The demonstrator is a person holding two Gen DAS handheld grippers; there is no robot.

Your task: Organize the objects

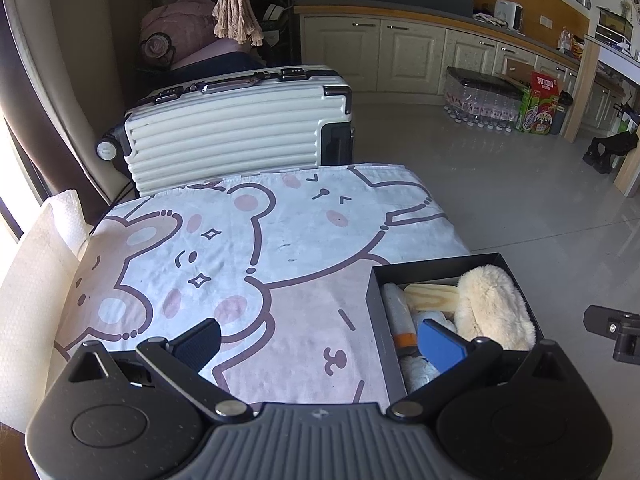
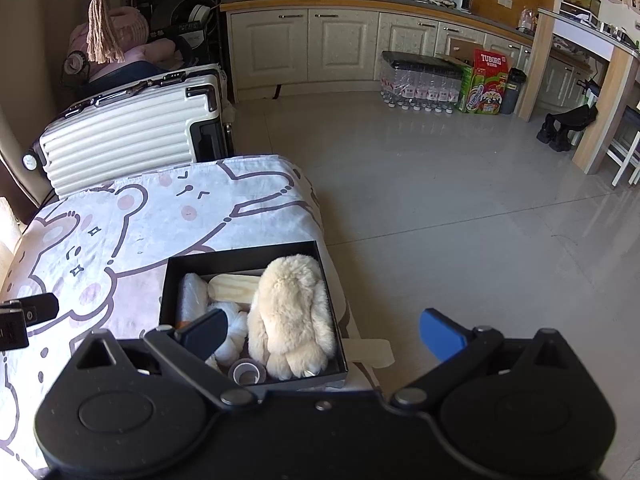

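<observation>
Left hand-held gripper (image 1: 320, 344): jaws spread wide and holding nothing, poised above the table (image 1: 304, 240), which is draped in a cartoon-bear cloth (image 1: 224, 248). Its blue finger (image 1: 440, 344) overlaps the near-left part of the black box (image 1: 376, 320) in the left wrist view; whether it touches the contents cannot be told.

Right hand-held gripper (image 2: 324, 334): jaws likewise spread and grasping nothing, positioned over the near right corner of the table, its dark finger (image 2: 204, 334) over the box interior and its blue finger (image 2: 440, 338) out past the table edge, above the grey tiled floor (image 2: 460, 220).

Black box: open-topped, resting at the near right corner of the table. Contents, all inside the box: a cream plush rabbit (image 2: 292, 316) lying along the right side; a pale wooden piece (image 2: 234, 290) at the far side; a whitish tube with an orange band (image 1: 398, 316) along the left wall; a roll of tape (image 2: 247, 372) at the near wall, just beside the rabbit's paws; and white wadded material (image 2: 234, 330), not identifiable.

Background: a cream ribbed suitcase (image 1: 236, 128) lying on its side beyond the far table edge.
</observation>
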